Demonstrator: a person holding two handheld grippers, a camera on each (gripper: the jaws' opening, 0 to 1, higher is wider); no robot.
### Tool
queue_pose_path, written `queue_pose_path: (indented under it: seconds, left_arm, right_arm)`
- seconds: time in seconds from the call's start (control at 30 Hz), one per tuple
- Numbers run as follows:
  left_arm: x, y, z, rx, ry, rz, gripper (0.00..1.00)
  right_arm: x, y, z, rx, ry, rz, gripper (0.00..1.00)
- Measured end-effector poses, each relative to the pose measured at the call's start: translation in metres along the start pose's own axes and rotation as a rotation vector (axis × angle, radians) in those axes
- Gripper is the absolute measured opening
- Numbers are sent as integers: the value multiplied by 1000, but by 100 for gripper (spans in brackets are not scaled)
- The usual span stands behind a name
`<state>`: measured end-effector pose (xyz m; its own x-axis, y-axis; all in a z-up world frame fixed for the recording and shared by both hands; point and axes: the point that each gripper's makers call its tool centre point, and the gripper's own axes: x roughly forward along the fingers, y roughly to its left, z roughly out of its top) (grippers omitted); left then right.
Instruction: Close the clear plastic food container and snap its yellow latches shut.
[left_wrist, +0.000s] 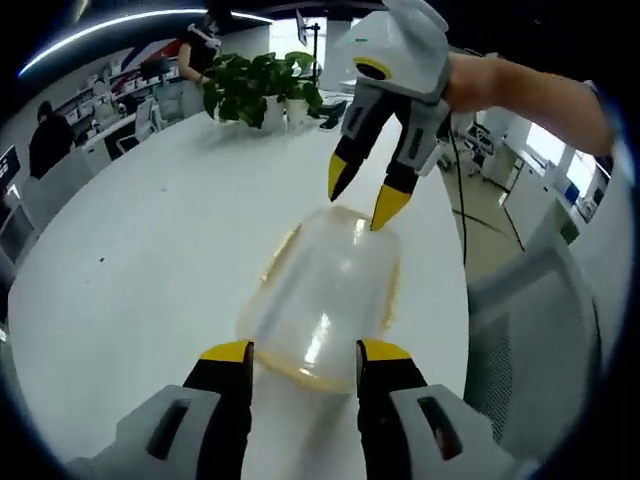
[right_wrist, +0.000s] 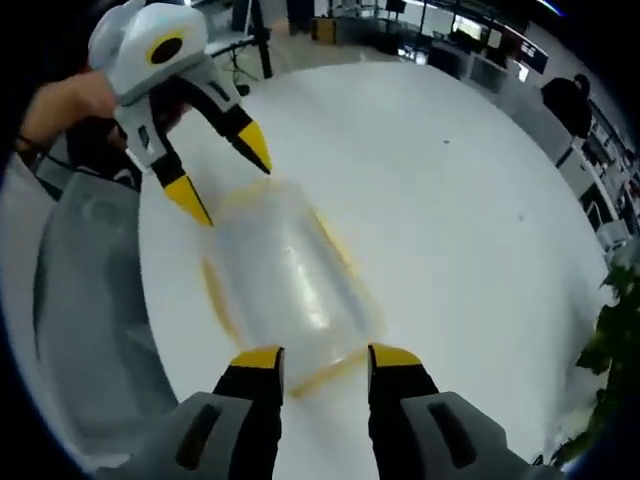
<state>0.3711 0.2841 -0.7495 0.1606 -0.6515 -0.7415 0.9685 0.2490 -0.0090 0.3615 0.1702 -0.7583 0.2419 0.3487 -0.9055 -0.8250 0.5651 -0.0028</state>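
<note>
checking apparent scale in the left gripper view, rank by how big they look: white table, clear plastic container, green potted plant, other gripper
1. Round white table, largest.
2. Clear plastic food container with yellow latches.
3. White right gripper with yellow-tipped fingers, nearly the container's size; it is nearer or raised, so unsure.
4. Green leafy potted plant, smallest, though farthest.

Container (left_wrist: 320, 300) on table (left_wrist: 130, 260), betw. 2 tongs

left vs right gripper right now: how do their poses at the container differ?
The left gripper sits at one short end of the clear plastic food container with yellow latches; the right gripper sits at the opposite end. In the left gripper view, one right tip looks to touch the container's rim, while the left jaws flank its end. Both have yellow-tipped black jaws, spread open, holding nothing, on the white table.
</note>
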Motion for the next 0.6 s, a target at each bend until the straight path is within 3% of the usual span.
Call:
queue_pose_path:
  seconds: [0.3,0.6]
  left_arm:
    - [8,-5,8,146,-3,-20,39]
    - [15,-10,15,213,-4,-45,37]
  right_arm:
    - [5,4,7,-70,-13,14,29]
    - [10,9,13,-100,-27,31,28]
